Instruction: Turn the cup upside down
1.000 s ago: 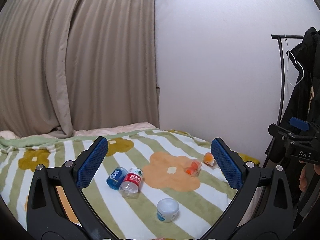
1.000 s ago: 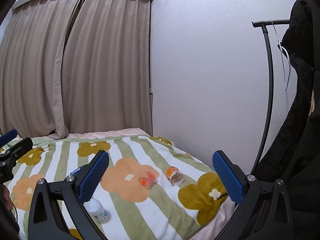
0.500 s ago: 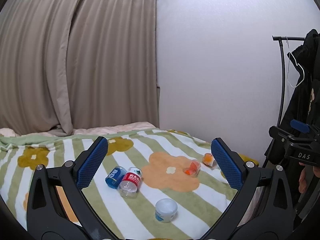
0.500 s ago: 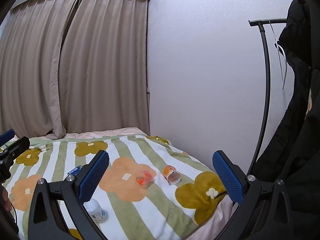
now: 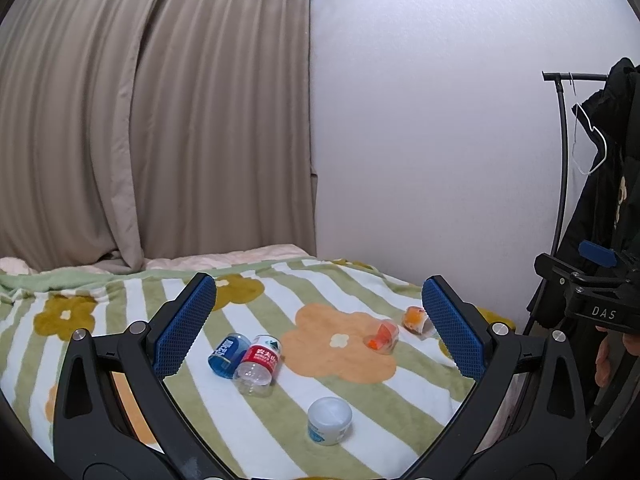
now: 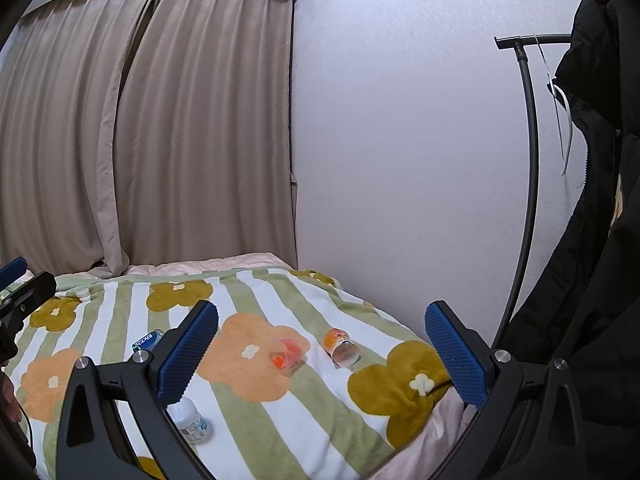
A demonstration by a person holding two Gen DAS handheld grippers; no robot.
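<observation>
Lying on their sides on the striped flower blanket (image 5: 132,296): two small clear cups; orange cup (image 5: 383,336) on the edge of the orange flower print, apparently mouth toward the cameras and long axis flat along the blanket; second cup (image 5: 416,319) with an orange picture just beside it, nearer to the wall, in the right wrist view (image 6: 342,347) with clear open end toward the camera. Resting upside down near the front edge: a white cup (image 5: 329,420), flat bottom up, long axis upright. Lying left of it, touching each other: blue bottle piece (image 5: 228,355) and red-label bottle piece (image 5: 259,364), both on their sides.

Held above the blanket and looking down along it: left gripper (image 5: 316,332), fingers spread wide, nothing between the blue pads, touching nothing. Held to the right, near the bed's corner: right gripper (image 6: 320,344), likewise wide apart and empty; orange cup (image 6: 287,354) and second cup seen between its fingers but well beyond the tips. Hanging at the right on a black rack (image 6: 528,184): a dark coat (image 6: 592,240). Behind the bed: beige curtain (image 5: 152,120).
</observation>
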